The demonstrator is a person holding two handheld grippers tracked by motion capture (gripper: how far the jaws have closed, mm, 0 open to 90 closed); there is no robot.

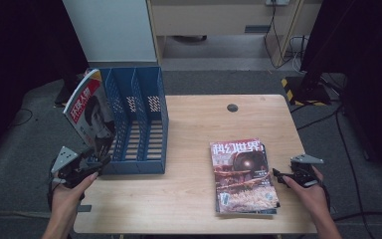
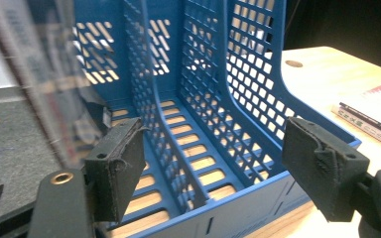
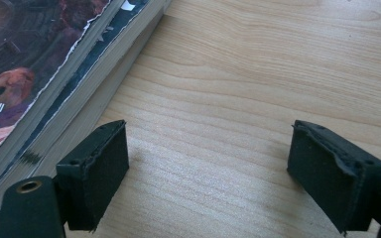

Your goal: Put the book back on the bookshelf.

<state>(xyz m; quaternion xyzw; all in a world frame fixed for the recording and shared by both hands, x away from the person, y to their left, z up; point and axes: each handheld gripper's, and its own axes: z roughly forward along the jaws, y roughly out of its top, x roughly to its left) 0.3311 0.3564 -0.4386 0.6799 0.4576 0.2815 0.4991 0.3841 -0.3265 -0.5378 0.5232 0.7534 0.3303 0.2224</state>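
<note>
A blue three-slot file rack (image 1: 157, 107) stands on the left part of the wooden table (image 1: 194, 124). A red-and-white magazine (image 1: 86, 107) stands tilted at the rack's left side, leaning outward. My left gripper (image 1: 98, 160) is at the rack's near left corner, just below that magazine. It is open in the left gripper view (image 2: 216, 134), facing the rack (image 2: 258, 64), with the blurred magazine (image 2: 39, 64) outside its left jaw. A stack of magazines (image 1: 241, 172) lies flat at the right. My right gripper (image 1: 277, 174) is beside its right edge, open (image 3: 208, 131) over bare wood, stack (image 3: 39, 64) on its left.
A white panel (image 1: 112, 30) rises behind the rack. A round cable hole (image 1: 233, 107) sits near the table's far edge. Dark stands and cables (image 1: 323, 74) occupy the floor at the right, with yellow-black striping (image 1: 289, 85). Bare wood lies between rack and stack.
</note>
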